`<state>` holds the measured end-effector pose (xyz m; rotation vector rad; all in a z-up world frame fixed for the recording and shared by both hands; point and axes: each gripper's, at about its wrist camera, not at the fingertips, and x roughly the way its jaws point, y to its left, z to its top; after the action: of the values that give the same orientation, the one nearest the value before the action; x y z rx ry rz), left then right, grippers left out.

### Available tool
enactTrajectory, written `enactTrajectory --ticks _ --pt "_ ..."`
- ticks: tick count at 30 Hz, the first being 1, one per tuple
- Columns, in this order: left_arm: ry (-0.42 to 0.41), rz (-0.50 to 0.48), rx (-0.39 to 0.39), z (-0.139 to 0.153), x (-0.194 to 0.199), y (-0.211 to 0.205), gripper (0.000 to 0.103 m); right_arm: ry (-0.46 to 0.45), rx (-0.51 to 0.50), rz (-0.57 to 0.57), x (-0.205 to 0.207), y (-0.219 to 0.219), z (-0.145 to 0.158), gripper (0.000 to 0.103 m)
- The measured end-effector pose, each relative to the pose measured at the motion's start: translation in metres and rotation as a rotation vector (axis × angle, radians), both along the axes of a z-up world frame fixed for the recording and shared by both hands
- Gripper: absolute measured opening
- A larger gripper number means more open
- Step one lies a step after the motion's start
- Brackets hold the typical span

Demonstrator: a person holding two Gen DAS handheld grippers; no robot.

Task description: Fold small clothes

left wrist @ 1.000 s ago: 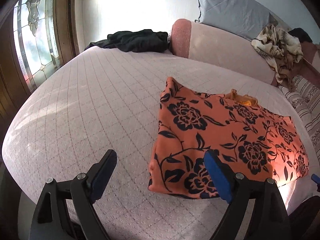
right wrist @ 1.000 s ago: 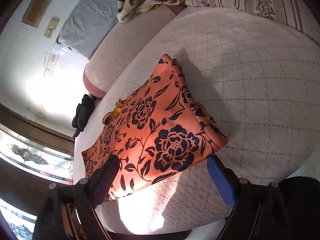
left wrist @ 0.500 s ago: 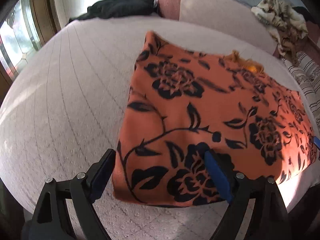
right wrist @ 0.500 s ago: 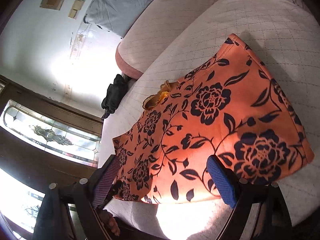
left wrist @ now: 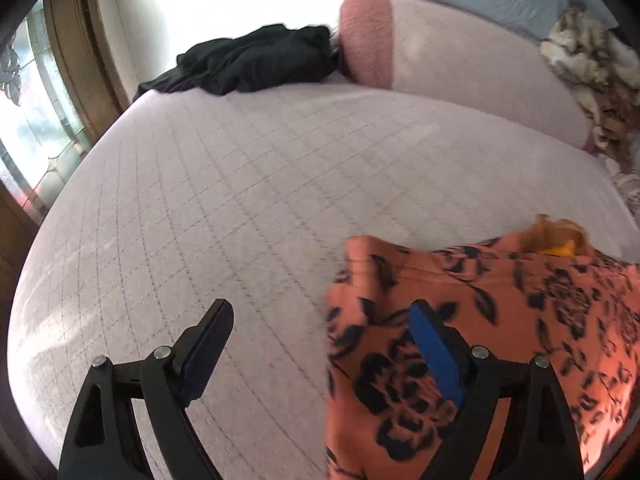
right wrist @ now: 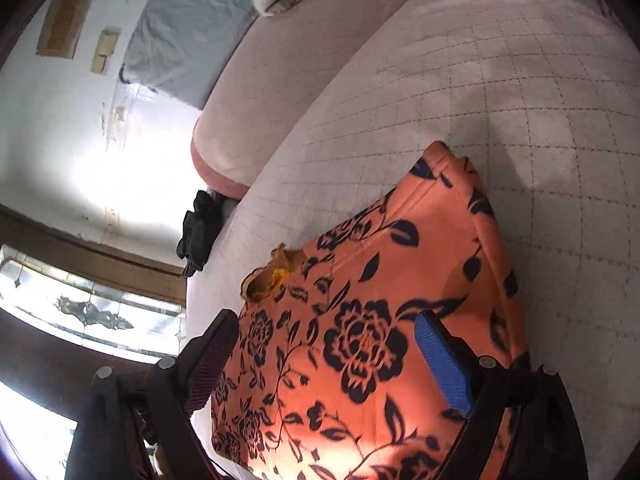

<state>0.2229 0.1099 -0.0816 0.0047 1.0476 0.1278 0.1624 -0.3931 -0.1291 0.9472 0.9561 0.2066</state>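
Observation:
An orange garment with a black flower print (left wrist: 500, 328) lies folded flat on the pale quilted bed (left wrist: 240, 200). A yellow lining shows at its far edge (left wrist: 560, 246). My left gripper (left wrist: 320, 340) is open and empty, over the garment's left edge, with its blue right finger (left wrist: 436, 356) above the cloth. In the right wrist view the garment (right wrist: 384, 320) fills the lower middle. My right gripper (right wrist: 324, 348) is open and empty above the garment, with the cloth between its fingers.
A black garment (left wrist: 256, 60) lies bunched at the far end of the bed, next to a pink bolster (left wrist: 368, 36). A patterned blanket (left wrist: 592, 60) lies at the far right. A stained-glass window (left wrist: 24, 120) is at the left.
Both grippers dipped close over the garment half a second ago and have drawn back. The left view has swung left, so the garment now sits at its lower right. Both stay open.

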Motion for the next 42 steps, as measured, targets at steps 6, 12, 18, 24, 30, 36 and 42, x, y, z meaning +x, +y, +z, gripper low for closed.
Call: enactTrajectory --ticks 6,12,18,24,30,36,42 --pt "-0.007 0.205 -0.171 -0.005 -0.001 0.052 0.091 -0.014 0.071 -0.125 -0.01 -0.034 -0.008 0.091" --pt "-0.134 0.158 -0.184 0.035 -0.07 0.053 0.091 -0.064 -0.012 -0.112 -0.086 -0.03 0.022 0.091" --pt "-0.209 0.027 -0.153 0.053 -0.15 0.006 0.091 -0.086 0.057 -0.056 -0.161 0.0 0.024 0.092" --pt "-0.155 -0.074 -0.153 0.034 -0.192 -0.039 0.091 0.007 0.102 -0.129 -0.182 0.012 -0.009 0.092" --pt "-0.123 -0.074 -0.162 0.024 -0.208 -0.047 0.091 0.036 0.146 -0.214 -0.188 0.004 -0.019 0.092" --pt "-0.138 -0.081 -0.16 0.03 -0.2 -0.059 0.091 0.052 0.164 -0.249 -0.169 0.005 -0.025 0.092" --pt "-0.137 -0.122 -0.153 0.029 -0.189 -0.087 0.091 0.037 0.163 -0.312 -0.156 0.002 -0.028 0.093"
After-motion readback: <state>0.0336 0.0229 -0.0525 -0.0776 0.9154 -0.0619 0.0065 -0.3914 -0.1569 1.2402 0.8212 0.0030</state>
